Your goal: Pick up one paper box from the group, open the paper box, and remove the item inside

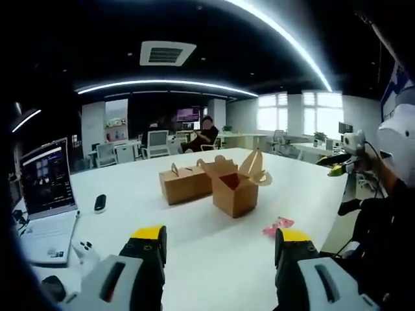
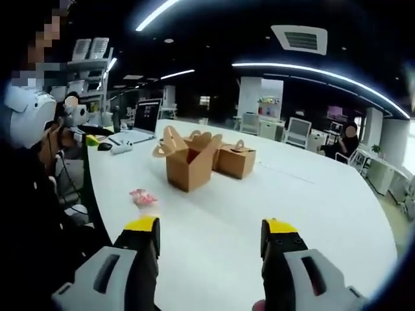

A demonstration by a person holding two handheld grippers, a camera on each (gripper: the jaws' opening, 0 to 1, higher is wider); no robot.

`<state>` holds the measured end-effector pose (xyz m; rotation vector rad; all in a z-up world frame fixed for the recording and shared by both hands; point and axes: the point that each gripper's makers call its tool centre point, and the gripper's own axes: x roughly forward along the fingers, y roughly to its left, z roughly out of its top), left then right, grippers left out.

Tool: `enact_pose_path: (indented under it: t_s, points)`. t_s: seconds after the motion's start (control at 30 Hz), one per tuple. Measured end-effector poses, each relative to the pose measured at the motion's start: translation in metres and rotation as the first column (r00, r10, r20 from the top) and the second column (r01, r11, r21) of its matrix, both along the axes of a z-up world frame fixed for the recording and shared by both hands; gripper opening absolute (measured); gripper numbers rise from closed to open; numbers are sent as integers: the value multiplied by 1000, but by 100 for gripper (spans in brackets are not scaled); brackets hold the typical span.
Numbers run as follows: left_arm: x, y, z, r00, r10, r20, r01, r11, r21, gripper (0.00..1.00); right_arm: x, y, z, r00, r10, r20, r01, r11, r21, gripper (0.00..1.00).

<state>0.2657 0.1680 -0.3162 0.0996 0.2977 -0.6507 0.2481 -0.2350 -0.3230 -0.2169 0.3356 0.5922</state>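
L gripper jaws apart, empty | R gripper same | pink item on table nr open box

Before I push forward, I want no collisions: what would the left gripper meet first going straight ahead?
Probably the open paper box on the white table; the left gripper is open, and depth is uncertain.
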Motion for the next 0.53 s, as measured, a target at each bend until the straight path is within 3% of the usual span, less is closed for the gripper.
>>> enact_pose_path:
  t_s: [0.53]
  points:
    - [2, -7, -7, 1000, -14, -13, 13, 1000, -5, 70, 2, -4, -4, 1000, -7, -14, 7, 1000, -1, 63]
